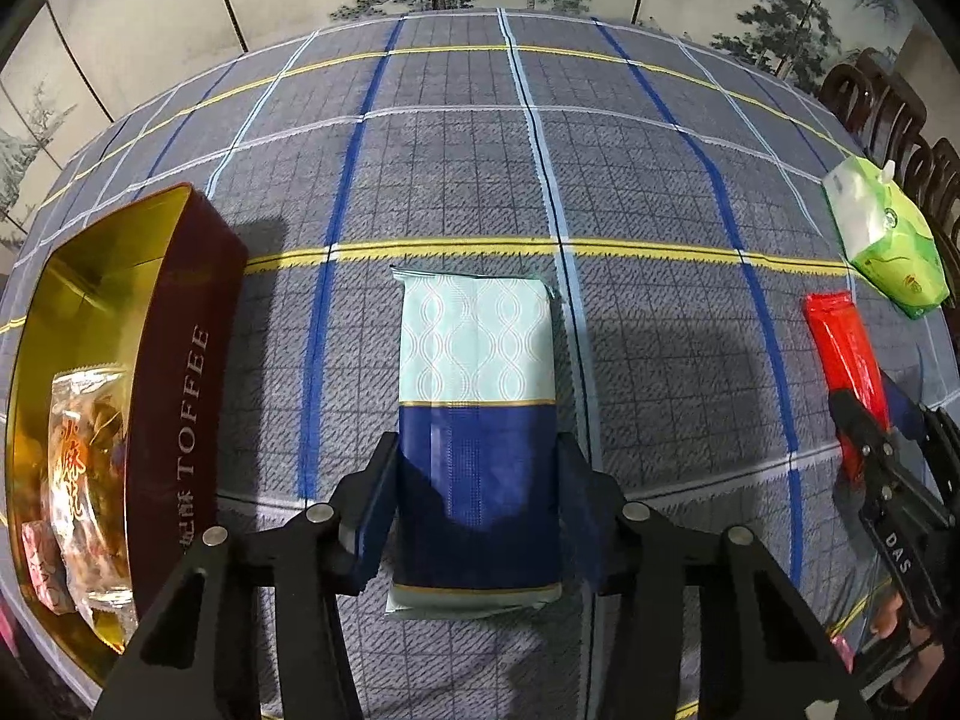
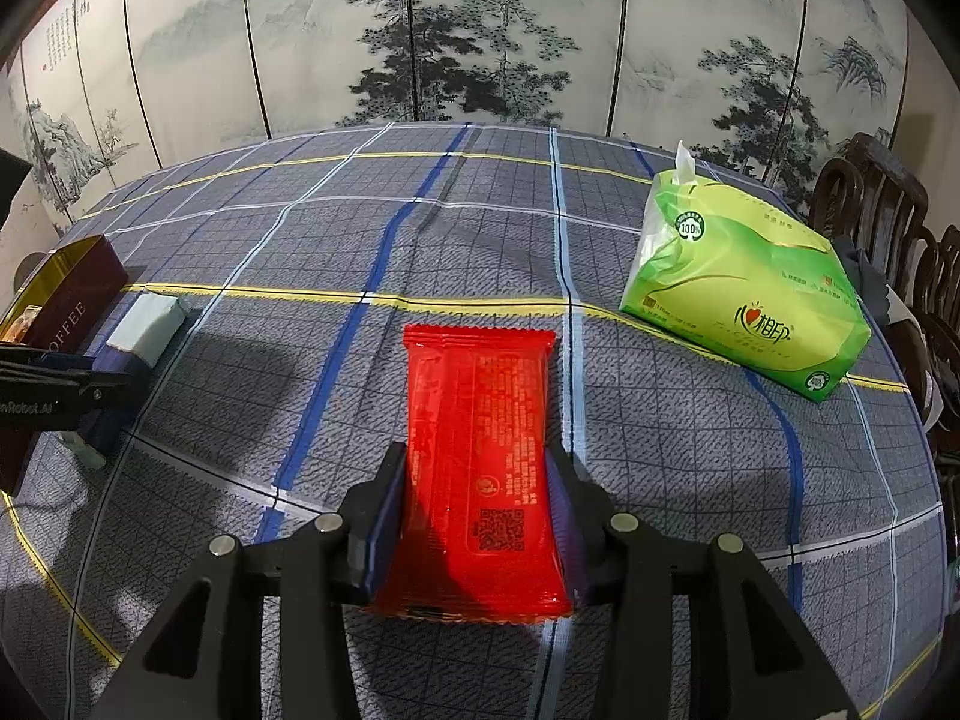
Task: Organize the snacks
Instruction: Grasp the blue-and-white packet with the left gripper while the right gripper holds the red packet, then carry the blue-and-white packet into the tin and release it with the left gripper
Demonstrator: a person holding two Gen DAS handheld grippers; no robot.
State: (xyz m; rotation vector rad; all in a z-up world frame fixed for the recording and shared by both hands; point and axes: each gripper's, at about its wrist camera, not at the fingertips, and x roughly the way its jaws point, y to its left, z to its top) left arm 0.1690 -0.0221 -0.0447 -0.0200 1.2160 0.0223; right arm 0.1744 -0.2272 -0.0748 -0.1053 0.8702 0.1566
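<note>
The toffee tin [image 1: 180, 360] already holds some snacks; the left tool [image 1: 477, 516] clamps the blue-mint packet [image 1: 477, 360] and the right tool [image 2: 480, 516] clamps the red packet [image 2: 480, 420], both packets on the desk [image 1: 660, 180].

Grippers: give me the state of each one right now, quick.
Left gripper: closed on the blue and mint packet, which lies on the tablecloth.
Right gripper: closed on the red packet, also on the tablecloth.
</note>
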